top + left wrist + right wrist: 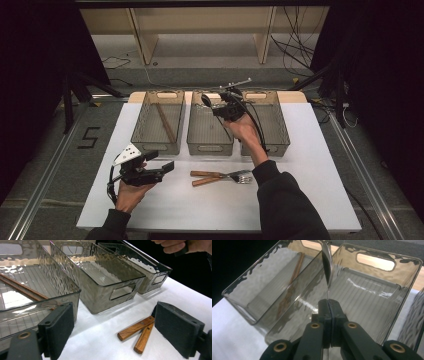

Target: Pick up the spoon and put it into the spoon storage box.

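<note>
Your left claw (162,169) rests low over the near-left part of the white bench (300,200), its jaws spread wide with nothing between them, aimed to the right toward the two wooden-handled utensils (220,176) lying near the middle of the front edge. In the left gripper view their handles (138,331) sit just beside the right-hand pad (178,328), meeting at the far end and splaying apart toward you; in the high view their metal heads point right, toward your right sleeve (287,200).

Across the back of the bench stand three smoky clear bins in a row, long sides front to back. The left bin (159,145) holds a pair of wooden chopsticks (165,122) lying lengthwise, slightly slanted. The middle bin (210,146) looks bare inside. The right bin (280,145) is partly hidden by your forearm.

Your right claw (214,106) hovers above the middle bin, clamped tight on the thin handle of a metal spoon (327,265). In the right gripper view the spoon runs straight out from the claw tips, long axis along the jaws, its bowl edge-on at the far end, over the wall (307,277) shared between the left and middle bins. In the high view the bowl (205,99) points left and away from you.
</note>
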Tool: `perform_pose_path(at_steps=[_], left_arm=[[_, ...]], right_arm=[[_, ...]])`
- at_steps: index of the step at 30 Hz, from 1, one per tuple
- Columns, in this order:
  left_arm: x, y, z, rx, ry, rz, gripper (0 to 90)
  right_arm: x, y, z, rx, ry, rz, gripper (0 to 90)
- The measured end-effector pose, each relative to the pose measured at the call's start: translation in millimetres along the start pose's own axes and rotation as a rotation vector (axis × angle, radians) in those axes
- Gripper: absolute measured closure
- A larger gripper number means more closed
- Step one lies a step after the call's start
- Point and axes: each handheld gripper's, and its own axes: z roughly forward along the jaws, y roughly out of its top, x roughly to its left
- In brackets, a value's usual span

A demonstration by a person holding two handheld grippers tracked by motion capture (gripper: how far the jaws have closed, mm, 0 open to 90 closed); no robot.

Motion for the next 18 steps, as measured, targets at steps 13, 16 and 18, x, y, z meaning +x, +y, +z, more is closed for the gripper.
perform_pose_path(at_steps=[13,16,18], left_arm=[[0.3,-1.0,-0.2,0.003,-0.005,0.005,15.9],[0.1,-0.9,0.2,0.002,-0.006,0.007,15.9],[0.2,-1.0,0.6,0.004,-0.006,0.009,15.9]], right_arm=[[-8.4,9.3,21.0,0.03,-0.035,0.048,90.0],[-11.5,8.3,27.1,0.04,-0.044,0.059,90.0],[-12.8,7.2,31.4,0.049,-0.05,0.066,90.0]])
